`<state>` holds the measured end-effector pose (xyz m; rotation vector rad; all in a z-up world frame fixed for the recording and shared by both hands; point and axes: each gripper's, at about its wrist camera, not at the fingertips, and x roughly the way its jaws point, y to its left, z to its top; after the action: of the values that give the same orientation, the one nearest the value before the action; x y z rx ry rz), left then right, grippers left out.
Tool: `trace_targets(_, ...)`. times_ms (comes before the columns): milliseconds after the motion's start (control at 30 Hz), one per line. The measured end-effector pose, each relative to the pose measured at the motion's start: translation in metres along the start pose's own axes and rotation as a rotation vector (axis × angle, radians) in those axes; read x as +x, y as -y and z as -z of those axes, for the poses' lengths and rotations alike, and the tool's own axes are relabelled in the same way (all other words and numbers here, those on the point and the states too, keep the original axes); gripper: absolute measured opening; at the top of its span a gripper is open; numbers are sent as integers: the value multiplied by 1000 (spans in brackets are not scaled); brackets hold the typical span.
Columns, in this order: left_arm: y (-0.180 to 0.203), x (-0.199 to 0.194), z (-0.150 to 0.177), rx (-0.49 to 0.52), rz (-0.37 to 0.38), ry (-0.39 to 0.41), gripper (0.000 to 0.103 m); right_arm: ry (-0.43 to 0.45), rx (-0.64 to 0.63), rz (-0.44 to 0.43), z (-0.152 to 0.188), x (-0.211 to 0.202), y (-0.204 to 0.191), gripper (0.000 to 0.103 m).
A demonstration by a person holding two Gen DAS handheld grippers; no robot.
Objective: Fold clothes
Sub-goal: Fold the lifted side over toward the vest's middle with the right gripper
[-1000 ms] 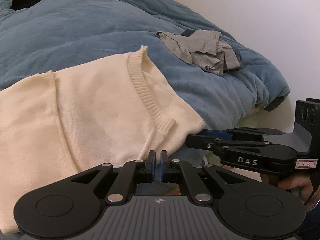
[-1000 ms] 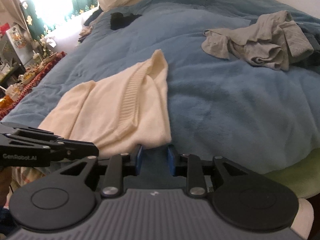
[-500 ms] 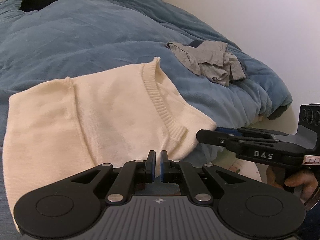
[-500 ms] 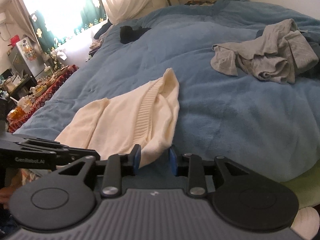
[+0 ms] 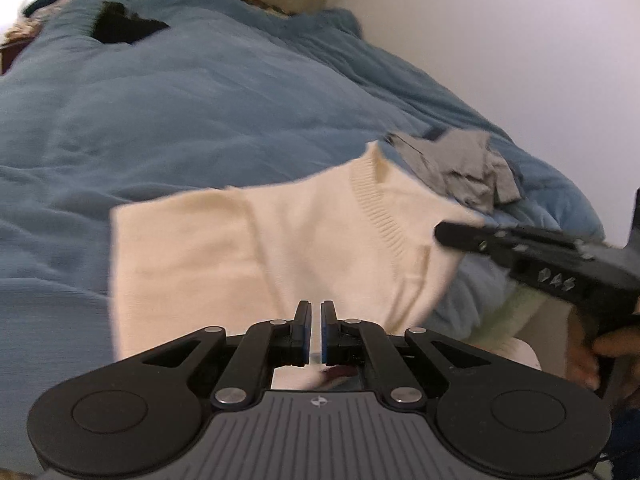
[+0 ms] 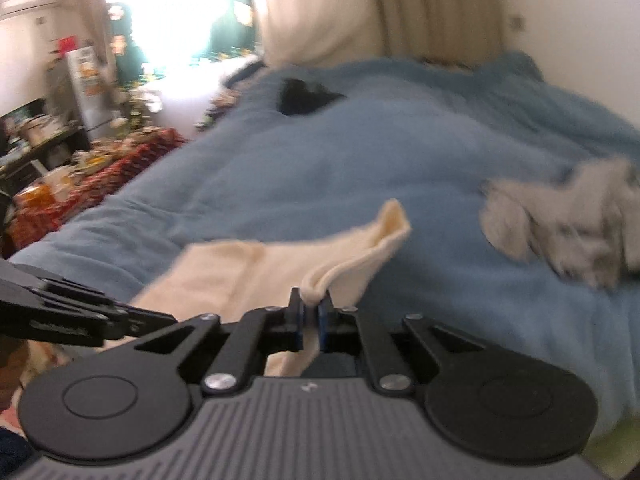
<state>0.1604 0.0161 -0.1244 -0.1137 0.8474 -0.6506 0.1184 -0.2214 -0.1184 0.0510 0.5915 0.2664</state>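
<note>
Two hand-held black grippers work over a bed covered by a blue blanket (image 5: 200,128). The right gripper (image 6: 311,312) is clenched on a cream sweater (image 5: 312,248): in the right wrist view a rolled fold of the knit is pinched between its blue-padded fingers (image 6: 298,320), and the cloth rises from there to a raised corner further out. The left gripper (image 5: 316,322) has its fingers drawn almost together with only a thin slit between them; the sweater's near edge lies right at and under the tips, and pale cloth shows behind the slit, but the blurred picture does not make clear whether it is actually gripping the fabric. In the left wrist view the right gripper reaches in from the right side, its tip meeting the sweater's edge just below the ribbed collar (image 5: 380,216), with part of a person's hand (image 5: 592,356) around its handle. The sweater lies spread on the near part of the blanket, just in front of both grippers, collar toward the right. Beyond the collar, partly hidden behind it in the left wrist view, sits one crumpled grey garment (image 5: 468,172), which the right wrist view shows lying apart from the sweater on the blanket. Far back on the blanket lies one small black item (image 5: 124,30). In all: two grippers, one cream sweater, one grey garment, one black item. Both views are blurred.
</note>
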Motion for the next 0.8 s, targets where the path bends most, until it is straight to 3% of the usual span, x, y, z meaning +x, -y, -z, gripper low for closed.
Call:
trace_targets(200,-56,-37,17,-112,-84,57,3,28,-182,-130,-32,15,-80,6)
trace_targets(367,-99,-60,34,-218,-131,90,3,-59,-350,-255,-22,52,-157,6)
trace_targets(567,-130,-74,47,-299,-148,117,3,-202,-470,-238,8,88,-197,7)
trace_targets(633,-132,-74,46,-303,-137,123,3,-248,-509,-227,18,100,-209,17)
trace_targets(800,-128,-70,38,-284,-102,135,3,-259,-514,-248,18,93,-217,24)
